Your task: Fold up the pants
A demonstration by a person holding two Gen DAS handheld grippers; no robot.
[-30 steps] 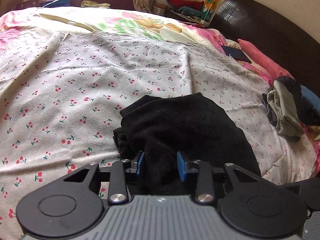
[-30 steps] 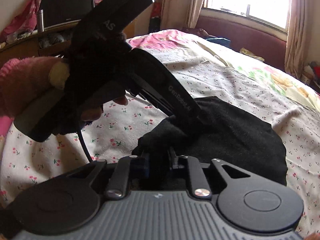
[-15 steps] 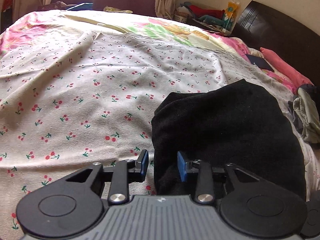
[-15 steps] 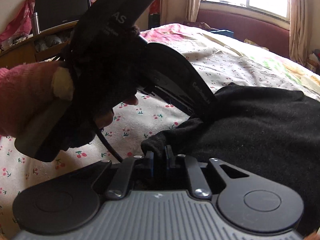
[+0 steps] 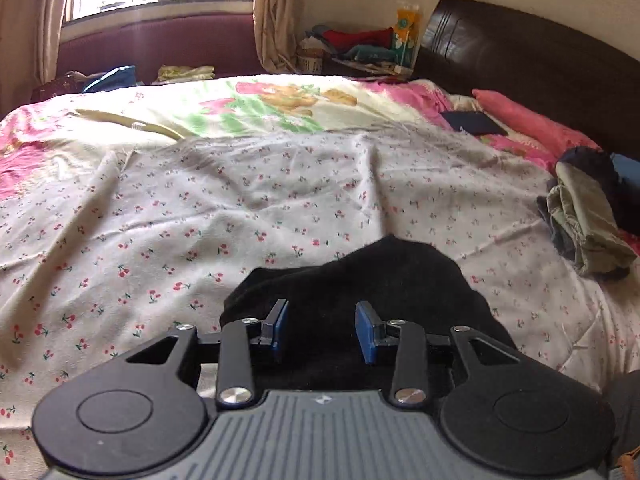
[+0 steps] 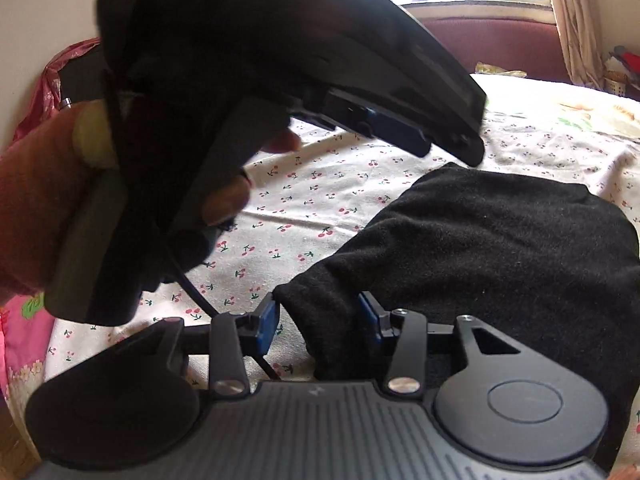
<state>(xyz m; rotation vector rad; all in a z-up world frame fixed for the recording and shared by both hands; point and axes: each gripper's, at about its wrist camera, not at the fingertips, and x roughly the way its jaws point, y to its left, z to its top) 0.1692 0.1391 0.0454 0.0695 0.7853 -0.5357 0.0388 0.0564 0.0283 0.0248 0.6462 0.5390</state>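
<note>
Pants [image 5: 360, 280] lie folded on the bed [image 5: 200, 200]; your left gripper [image 5: 322, 330] and right gripper [image 6: 316, 320] gape apart, letting the fold settle.

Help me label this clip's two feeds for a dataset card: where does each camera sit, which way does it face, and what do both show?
Left wrist: sits on the left claw, facing across the bed toward the window and headboard; its open blue fingers show above the black pants.
Right wrist: sits on the right claw, facing across the bed toward the window; its open fingers, plus the left claw and hand, show.
Shared: the pants, the cherry-print sheet and the window.
</note>
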